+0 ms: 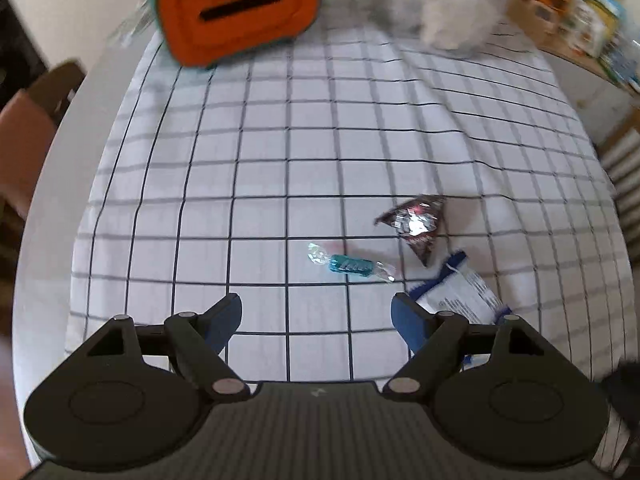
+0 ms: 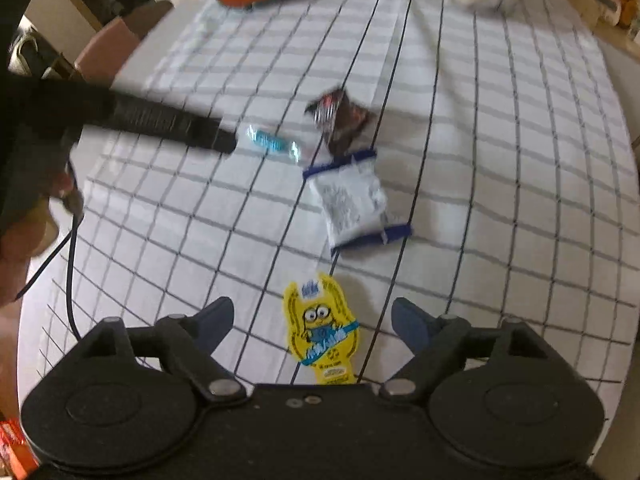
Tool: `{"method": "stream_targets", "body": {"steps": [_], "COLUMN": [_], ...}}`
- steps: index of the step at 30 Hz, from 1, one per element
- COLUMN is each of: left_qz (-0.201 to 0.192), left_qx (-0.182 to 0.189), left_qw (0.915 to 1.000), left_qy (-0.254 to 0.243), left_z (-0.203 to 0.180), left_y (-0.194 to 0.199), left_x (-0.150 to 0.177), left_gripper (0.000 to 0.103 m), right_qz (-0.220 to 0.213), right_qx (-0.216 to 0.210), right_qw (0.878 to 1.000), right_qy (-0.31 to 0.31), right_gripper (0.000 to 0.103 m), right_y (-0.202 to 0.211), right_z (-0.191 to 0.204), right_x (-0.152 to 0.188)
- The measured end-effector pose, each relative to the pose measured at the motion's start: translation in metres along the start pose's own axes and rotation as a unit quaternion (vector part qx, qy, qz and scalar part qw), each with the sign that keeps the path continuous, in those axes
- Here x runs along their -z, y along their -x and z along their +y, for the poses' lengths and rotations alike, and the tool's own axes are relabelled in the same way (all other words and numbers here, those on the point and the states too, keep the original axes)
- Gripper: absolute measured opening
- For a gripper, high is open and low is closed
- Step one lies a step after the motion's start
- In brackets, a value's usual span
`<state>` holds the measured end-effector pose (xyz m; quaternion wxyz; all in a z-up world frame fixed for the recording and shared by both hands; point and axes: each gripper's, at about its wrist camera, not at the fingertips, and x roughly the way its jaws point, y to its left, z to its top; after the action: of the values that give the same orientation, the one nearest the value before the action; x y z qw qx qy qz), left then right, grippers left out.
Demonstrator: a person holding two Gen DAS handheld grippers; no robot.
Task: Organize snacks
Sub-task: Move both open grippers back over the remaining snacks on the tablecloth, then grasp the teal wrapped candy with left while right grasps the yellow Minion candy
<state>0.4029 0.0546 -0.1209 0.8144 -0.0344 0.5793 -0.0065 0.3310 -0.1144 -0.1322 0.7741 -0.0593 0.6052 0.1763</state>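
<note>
1. Left wrist view: nearest the camera, the left gripper (image 1: 316, 320) hangs over the checked cloth (image 1: 280, 160) with its jaws spread wide and nothing between them.
2. Just beyond its fingertips lies a teal wrapped candy (image 1: 350, 267), with clear twisted ends.
3. Right of the candy and a little farther sits a dark brown triangular packet (image 1: 416, 224); nearer and to the right, a white packet with blue ends (image 1: 460, 292) lies partly behind the gripper's right finger.
4. At the far left of the cloth stands an orange box with a dark slot (image 1: 240, 8); a blurred white fluffy object (image 1: 444, 8) is at the far right.
5. Right wrist view: nearest the camera, the right gripper (image 2: 312, 322) has its jaws wide apart, gripping nothing.
6. A yellow cartoon-printed packet (image 2: 320, 328) lies flat on the cloth between the fingers; whether they touch it I cannot tell.
7. Farther off lies the white packet with blue ends, then the brown packet and, to its left, the teal candy.
8. The other gripper reaches in from the left, blurred, its tip beside the teal candy.
</note>
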Motion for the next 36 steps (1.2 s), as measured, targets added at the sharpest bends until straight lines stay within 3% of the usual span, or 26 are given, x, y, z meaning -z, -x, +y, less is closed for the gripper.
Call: {"method": "stream_targets", "body": {"steps": [11, 15, 23, 31, 36], "left_qz": [0.025, 0.022, 0.032, 0.028, 0.019], "left_qx": [0.007, 0.007, -0.011, -0.025, -0.024], "left_qw": [0.9905, 0.9865, 0.9835, 0.984, 0.9856], "left_qy": [0.135, 0.162, 0.178, 0.174, 0.166], "left_z": [0.013, 0.014, 0.002, 0.003, 0.006], "left_y": [-0.039, -0.045, -0.061, -0.068, -0.063], "left_x": [-0.011, -0.014, -0.019, -0.02, -0.015], "left_gripper": [0.081, 0.08, 0.065, 0.055, 0.032], "right_qz": [0.044, 0.043, 0.045, 0.043, 0.034], "right_qx": [0.016, 0.033, 0.076, 0.069, 0.069], "right_qw": [0.999, 0.998, 0.992, 0.992, 0.993], "right_qy": [0.016, 0.032, 0.089, 0.093, 0.09], "right_gripper": [0.063, 0.061, 0.054, 0.051, 0.051], "right_y": [-0.034, -0.037, -0.042, -0.038, -0.04], "right_z": [0.008, 0.015, 0.035, 0.029, 0.022], "right_x": [0.009, 0.013, 0.024, 0.025, 0.026]}}
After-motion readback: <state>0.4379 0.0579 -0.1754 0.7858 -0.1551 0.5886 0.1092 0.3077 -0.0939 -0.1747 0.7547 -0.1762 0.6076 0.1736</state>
